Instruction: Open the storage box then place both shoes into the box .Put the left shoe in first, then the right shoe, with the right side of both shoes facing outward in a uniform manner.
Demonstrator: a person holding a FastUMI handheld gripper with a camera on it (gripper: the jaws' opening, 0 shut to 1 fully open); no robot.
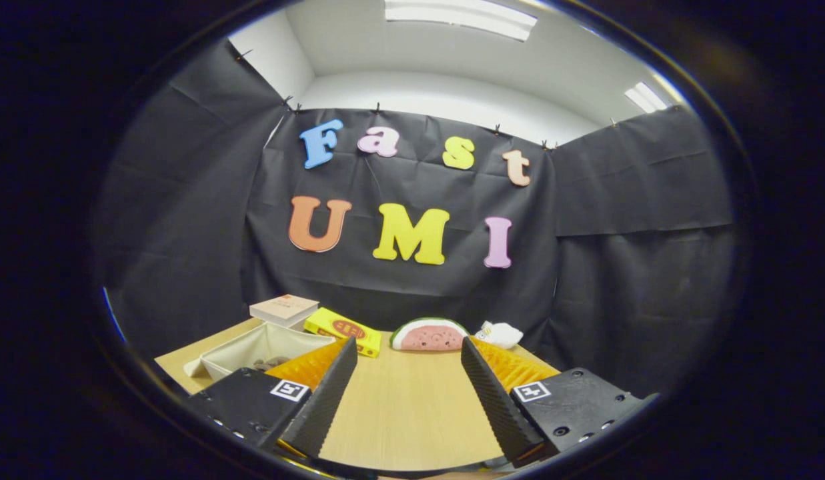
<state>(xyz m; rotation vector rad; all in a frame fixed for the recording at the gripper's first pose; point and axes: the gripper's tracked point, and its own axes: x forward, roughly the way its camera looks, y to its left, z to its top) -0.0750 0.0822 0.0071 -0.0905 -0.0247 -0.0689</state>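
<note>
The tongs (407, 353) are held wide apart above a pale wooden tabletop (405, 407), with nothing gripped between the 2 fingers (325, 393); only bare wood is seen in the gap. Beyond the left finger, close to its tip, an open cream fabric storage box (252, 350) is set on the tabletop, its lid not seen; something dark and small is glimpsed on its floor, but what it is cannot be told. Behind the box, towards the black cloth wall (399, 293), a pale flat book-like box (283, 309) is placed, and just to its right a yellow flat box (342, 330) with a red mark on top is laid at an angle, its near corner close to the left fingertip. Straight ahead, beyond the gap between the fingers, a watermelon-slice-shaped cushion (429, 335) with a green rim and pink face is stood at the far edge of the tabletop. Just beside it on the right, a small white soft toy (499, 333) is seen lying, partly behind the right fingertip. The white ceiling with 2 light panels (460, 17) is seen above the cloth wall.
</note>
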